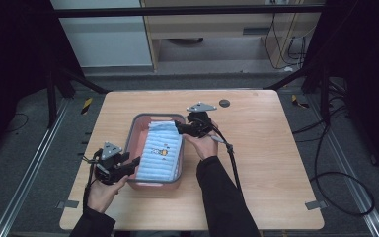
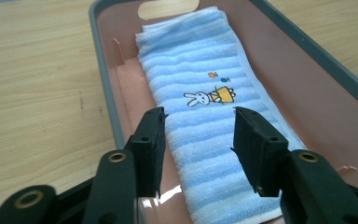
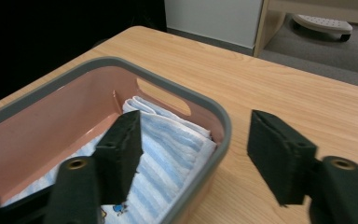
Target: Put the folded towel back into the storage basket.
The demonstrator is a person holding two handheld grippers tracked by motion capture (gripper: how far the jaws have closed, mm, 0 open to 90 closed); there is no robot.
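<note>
Jaws of both grippers stand apart over a folded towel lying in a pink basket.

Nothing sits between the pads of the left gripper [image 2: 198, 140], which hovers above the blue striped towel [image 2: 205, 116] near its rabbit print; the right gripper [image 3: 193, 154] straddles the grey rim of the basket [image 3: 221, 121] at the far end, on the wooden table [image 1: 256, 148].

A folded blue towel [image 2: 214, 116] is lying in the pink basket [image 2: 103, 79] on the bench [image 2: 32, 93]. The left hand-held gripper [image 2: 198, 140] is hovering at six o'clock, its jaws standing apart above the towel.
</note>
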